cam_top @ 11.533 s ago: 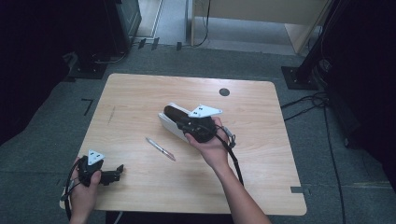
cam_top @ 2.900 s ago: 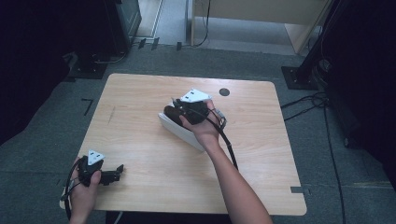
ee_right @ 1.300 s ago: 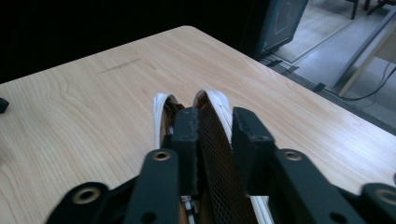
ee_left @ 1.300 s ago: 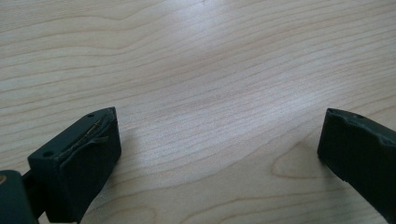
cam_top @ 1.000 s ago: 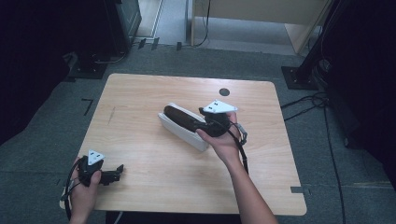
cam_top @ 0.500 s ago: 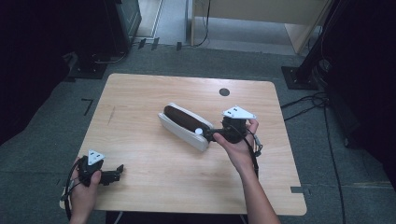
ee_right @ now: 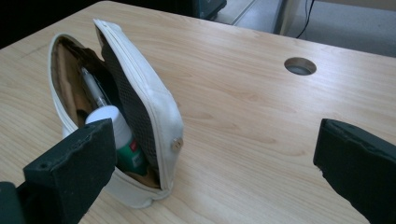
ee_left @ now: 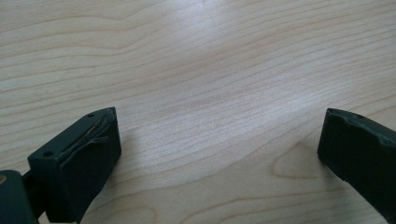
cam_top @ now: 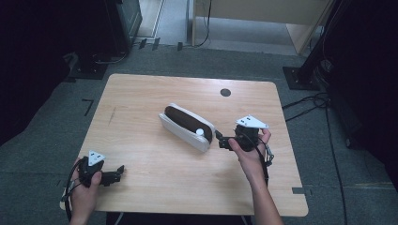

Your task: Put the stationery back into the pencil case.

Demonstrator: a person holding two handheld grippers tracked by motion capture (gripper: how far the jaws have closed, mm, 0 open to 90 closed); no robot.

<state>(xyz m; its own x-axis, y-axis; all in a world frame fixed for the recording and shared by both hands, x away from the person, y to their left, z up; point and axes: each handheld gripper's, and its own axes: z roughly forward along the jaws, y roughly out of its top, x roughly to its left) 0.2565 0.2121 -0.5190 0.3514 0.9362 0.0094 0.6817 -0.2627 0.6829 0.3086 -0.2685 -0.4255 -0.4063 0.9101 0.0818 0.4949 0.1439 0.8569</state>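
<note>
White fabric zip pouch with brown lining point(cam_top: 187, 126) lies open near the middle of the light wooden worktop point(cam_top: 141, 101), slightly toward the right edge. Inside it, in the right gripper view: a white-capped bottle point(ee_right: 113, 126) and a clear pen point(ee_right: 93, 91). Right gripper point(cam_top: 220, 140) sits just beside the pouch's right end, apart from it, jaws spread wide and holding nothing (the pouch stands beside the jaw seen at the left of its own view). Left gripper point(cam_top: 117, 172) rests near the front left corner, jaws wide, over bare wood.
</note>
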